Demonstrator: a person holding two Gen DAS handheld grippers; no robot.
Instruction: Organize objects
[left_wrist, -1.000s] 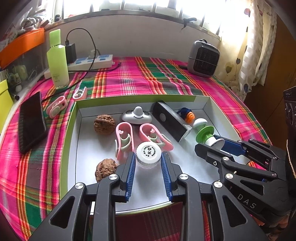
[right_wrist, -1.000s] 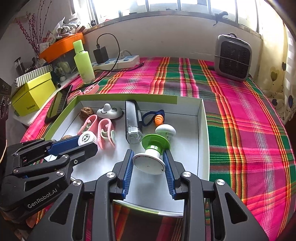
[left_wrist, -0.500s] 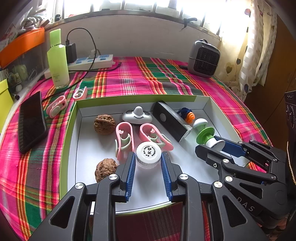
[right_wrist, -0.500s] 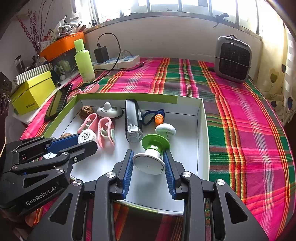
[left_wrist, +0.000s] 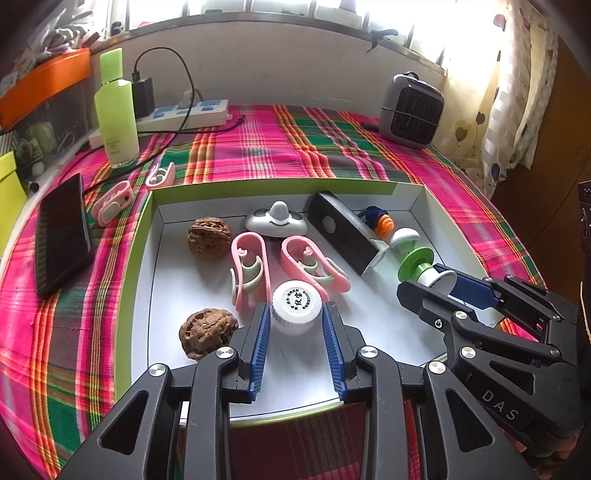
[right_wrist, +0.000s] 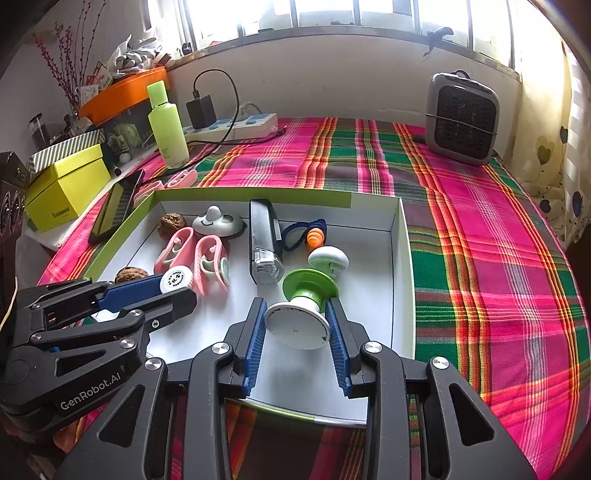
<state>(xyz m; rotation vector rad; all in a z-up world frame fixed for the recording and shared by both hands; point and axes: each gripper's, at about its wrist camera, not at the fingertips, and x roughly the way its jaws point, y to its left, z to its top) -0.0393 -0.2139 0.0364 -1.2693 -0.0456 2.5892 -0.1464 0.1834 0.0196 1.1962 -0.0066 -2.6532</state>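
Nearest, L gripper (left_wrist: 295, 317) has the white cap (left_wrist: 296, 307) between its blue pads, jaws easing open, a sliver of gap each side; R gripper (right_wrist: 296, 320) is clamped on the white-and-green spool (right_wrist: 301, 308). Both sit w/in the white tray (left_wrist: 142, 295), near its front. Behind: two walnuts (left_wrist: 209, 236), pink clips (left_wrist: 249, 271), black flashlight (left_wrist: 345, 236); further off on the plaid cloth (left_wrist: 258, 147), a heater (left_wrist: 412, 107).

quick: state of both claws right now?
Left claw: jaws opening, white cap between them, small gaps at pads.
Right claw: closed on the green-and-white spool.
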